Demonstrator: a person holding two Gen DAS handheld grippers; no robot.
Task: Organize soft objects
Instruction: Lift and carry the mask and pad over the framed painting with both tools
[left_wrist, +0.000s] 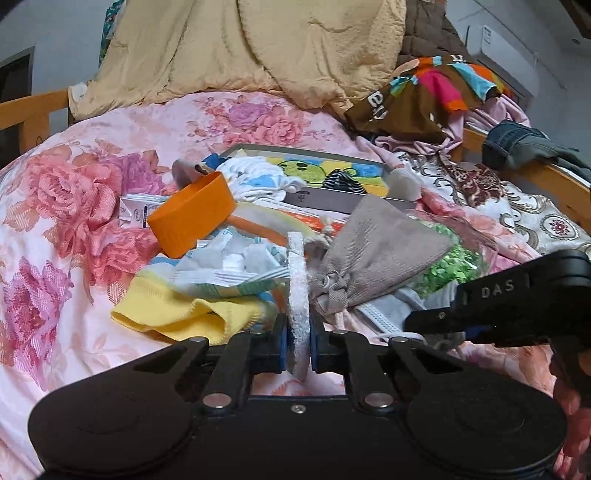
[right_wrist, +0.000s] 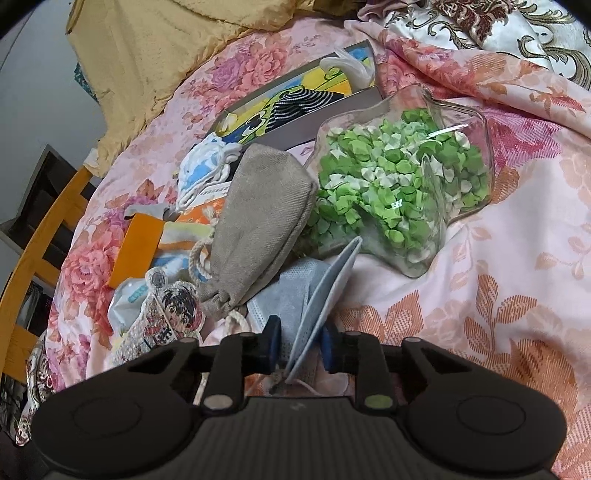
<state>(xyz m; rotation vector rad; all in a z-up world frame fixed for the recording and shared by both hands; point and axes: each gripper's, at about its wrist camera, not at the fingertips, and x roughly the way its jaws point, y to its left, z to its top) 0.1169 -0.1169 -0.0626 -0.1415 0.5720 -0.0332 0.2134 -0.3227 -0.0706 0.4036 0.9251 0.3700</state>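
Observation:
My left gripper (left_wrist: 297, 347) is shut on a flat white glittery patch (left_wrist: 297, 291), seen edge-on and standing upright between the pads. In the right wrist view the same patch (right_wrist: 173, 314) shows a cartoon figure. My right gripper (right_wrist: 300, 347) is shut on a folded grey-blue face mask (right_wrist: 325, 291), which buckles up in a V between the blue pads. A grey drawstring pouch (left_wrist: 373, 254) (right_wrist: 258, 221) lies just beyond both grippers on the floral bedspread (left_wrist: 74, 221). Left of the patch lies a yellow cloth (left_wrist: 173, 314).
A clear star-shaped bowl (right_wrist: 476, 110) of green paper stars sits right of the pouch. An orange lid (left_wrist: 192, 218), white-blue socks (left_wrist: 255, 177), a picture box (left_wrist: 332, 173) and packets crowd the middle. A beige quilt (left_wrist: 240, 48) and clothes (left_wrist: 436, 88) are piled behind. Wooden bed rails (left_wrist: 535, 173) edge the bed.

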